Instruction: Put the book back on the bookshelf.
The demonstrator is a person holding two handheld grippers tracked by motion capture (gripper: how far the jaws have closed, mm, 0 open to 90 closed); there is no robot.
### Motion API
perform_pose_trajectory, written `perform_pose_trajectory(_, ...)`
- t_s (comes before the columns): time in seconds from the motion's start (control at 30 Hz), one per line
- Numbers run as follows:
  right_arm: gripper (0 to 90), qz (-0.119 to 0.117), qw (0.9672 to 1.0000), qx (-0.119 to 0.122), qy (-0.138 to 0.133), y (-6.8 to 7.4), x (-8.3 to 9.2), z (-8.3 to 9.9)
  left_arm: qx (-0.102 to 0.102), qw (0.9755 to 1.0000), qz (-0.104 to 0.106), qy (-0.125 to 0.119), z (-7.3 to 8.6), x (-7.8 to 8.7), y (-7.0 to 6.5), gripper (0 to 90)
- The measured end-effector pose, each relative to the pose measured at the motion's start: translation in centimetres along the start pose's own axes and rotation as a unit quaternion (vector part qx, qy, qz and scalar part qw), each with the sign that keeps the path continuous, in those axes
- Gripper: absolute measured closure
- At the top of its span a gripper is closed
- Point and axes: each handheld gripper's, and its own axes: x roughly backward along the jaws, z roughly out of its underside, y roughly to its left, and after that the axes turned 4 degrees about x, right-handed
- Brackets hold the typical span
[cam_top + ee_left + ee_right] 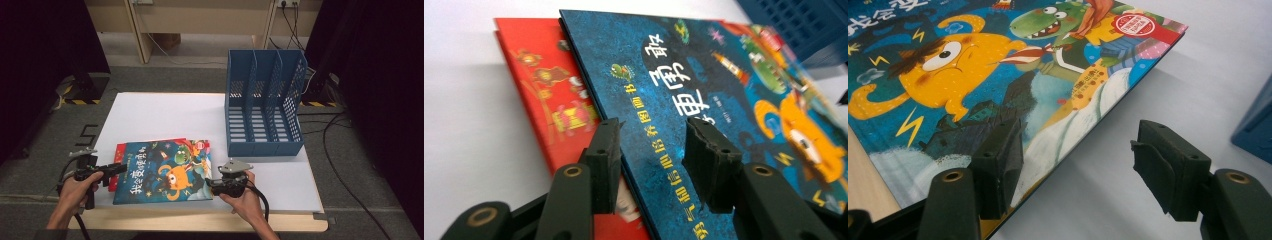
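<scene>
White sheeting is covering the table [165, 112], where a blue picture book [162, 172] is lying flat on a red book [120, 150], its long axis running between the two hands. The left gripper [651, 150] is straddling the blue book's left edge, jaws partly closed, one above the cover and one beside the edge, not yet pressing. The right gripper [1088, 160] is sitting at the opposite edge, jaws apart and holding nothing, with that edge lying between them.
</scene>
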Motion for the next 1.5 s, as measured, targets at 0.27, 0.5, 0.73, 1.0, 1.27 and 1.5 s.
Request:
perform_pose_trajectory(0.27, 36.8, 0.008, 0.9998, 0.005, 0.019, 0.1, -0.1, 0.0, 0.001, 0.9998, -0.009, 0.018, -0.2, -0.6, -0.5, 48.8)
perform_pose_trajectory(0.5, 33.4, 0.004, 0.9999, -0.004, 0.013, -0.1, -0.2, 0.2, 0.004, 0.9999, -0.014, 0.004, -0.7, -0.2, -0.6, 61.5)
perform_pose_trajectory(0.73, 33.3, 0.001, 1.0000, -0.002, 0.005, -0.3, -0.6, 0.6, 0.016, 0.9993, 0.006, -0.034, -1.3, 0.4, -1.0, 66.1)
perform_pose_trajectory(1.0, 36.9, -0.010, 0.9996, -0.009, 0.025, -1.8, -1.2, 1.9, 0.042, 0.9944, 0.093, -0.027, -1.5, -0.3, -2.6, 62.2)
perform_pose_trajectory(1.27, 36.5, -0.006, 0.9995, -0.005, 0.030, -2.0, -1.2, 2.0, 0.031, 0.9948, 0.092, -0.030, -2.0, -0.4, -3.8, 64.5)
perform_pose_trajectory(1.5, 28.9, 0.015, 0.9995, 0.012, 0.025, -1.6, -0.9, 1.8, 0.019, 0.9951, 0.093, -0.030, -3.1, 0.3, -5.4, 66.1)
